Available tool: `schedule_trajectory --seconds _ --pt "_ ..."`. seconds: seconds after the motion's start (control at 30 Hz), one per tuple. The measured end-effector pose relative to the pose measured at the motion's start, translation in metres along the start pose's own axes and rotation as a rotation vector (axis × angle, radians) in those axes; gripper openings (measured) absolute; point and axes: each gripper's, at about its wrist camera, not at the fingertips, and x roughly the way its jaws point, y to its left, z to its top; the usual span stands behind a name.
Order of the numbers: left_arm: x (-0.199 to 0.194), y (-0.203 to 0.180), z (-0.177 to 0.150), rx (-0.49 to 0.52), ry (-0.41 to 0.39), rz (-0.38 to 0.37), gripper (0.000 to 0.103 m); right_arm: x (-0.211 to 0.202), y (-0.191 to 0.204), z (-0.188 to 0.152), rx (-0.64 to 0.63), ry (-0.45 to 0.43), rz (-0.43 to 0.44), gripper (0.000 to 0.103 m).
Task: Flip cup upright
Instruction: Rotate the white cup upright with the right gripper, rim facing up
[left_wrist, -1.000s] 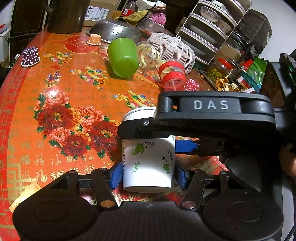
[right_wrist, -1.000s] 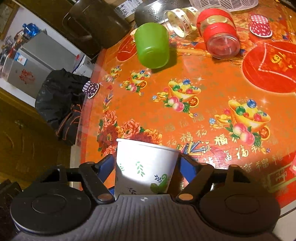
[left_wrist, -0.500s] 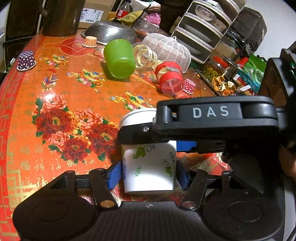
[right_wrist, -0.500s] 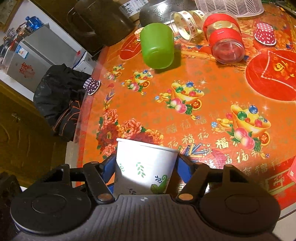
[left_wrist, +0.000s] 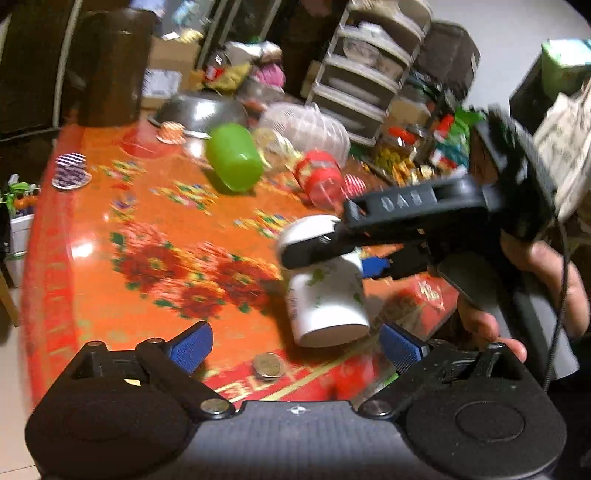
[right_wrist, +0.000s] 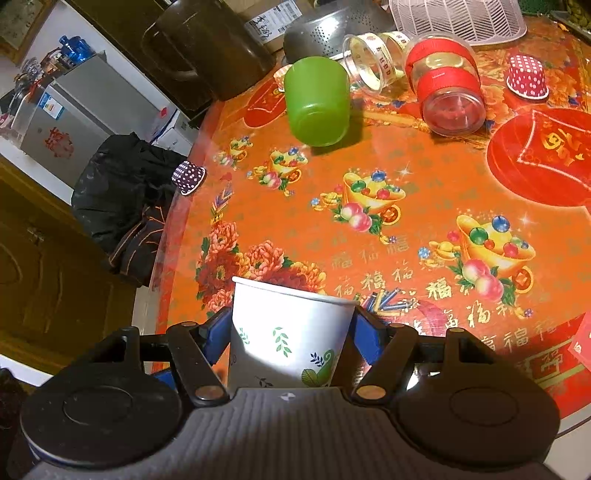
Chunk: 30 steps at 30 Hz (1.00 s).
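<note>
A white paper cup (right_wrist: 288, 332) with green leaf prints is held between the blue pads of my right gripper (right_wrist: 291, 332), which is shut on it. In the left wrist view the same cup (left_wrist: 325, 295) hangs above the orange table, tilted, with the right gripper clamped on its upper part. My left gripper (left_wrist: 295, 343) is open, its blue pads (left_wrist: 190, 345) spread wide to either side below the cup, apart from it.
A green cup (right_wrist: 317, 103) lies on its side further back, beside a clear jar (right_wrist: 373, 59) and a red-banded jar (right_wrist: 447, 92). A coin (left_wrist: 269, 365) lies near the table's front edge. A metal colander (left_wrist: 199, 110), white basket and small cupcake liners sit behind.
My left gripper has opened, let go of the cup and pulled back and up. The right gripper still holds the cup, now tilted in the left view.
</note>
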Motion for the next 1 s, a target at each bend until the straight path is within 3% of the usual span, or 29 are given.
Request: schedule_trajectory --seconds 0.2,0.37,0.67,0.77,1.0 --pt "-0.029 0.028 0.007 -0.092 -0.12 -0.003 0.098 -0.015 0.015 -0.007 -0.138 -0.155 -0.056 0.069" --pt "-0.04 0.036 0.008 -0.111 -0.192 0.0 0.098 -0.039 0.028 -0.029 -0.288 -0.412 -0.111 0.069" --pt "-0.038 0.045 0.004 -0.142 -0.206 -0.027 0.098 -0.038 0.018 -0.097 -0.459 -0.84 -0.159 0.069" --pt "-0.039 0.047 0.002 -0.145 -0.213 -0.033 0.098 -0.022 0.014 -0.116 -0.512 -0.928 -0.179 0.069" --pt "-0.035 0.051 -0.006 -0.166 -0.211 -0.06 0.098 0.01 0.014 -0.136 -0.608 -1.08 -0.339 0.068"
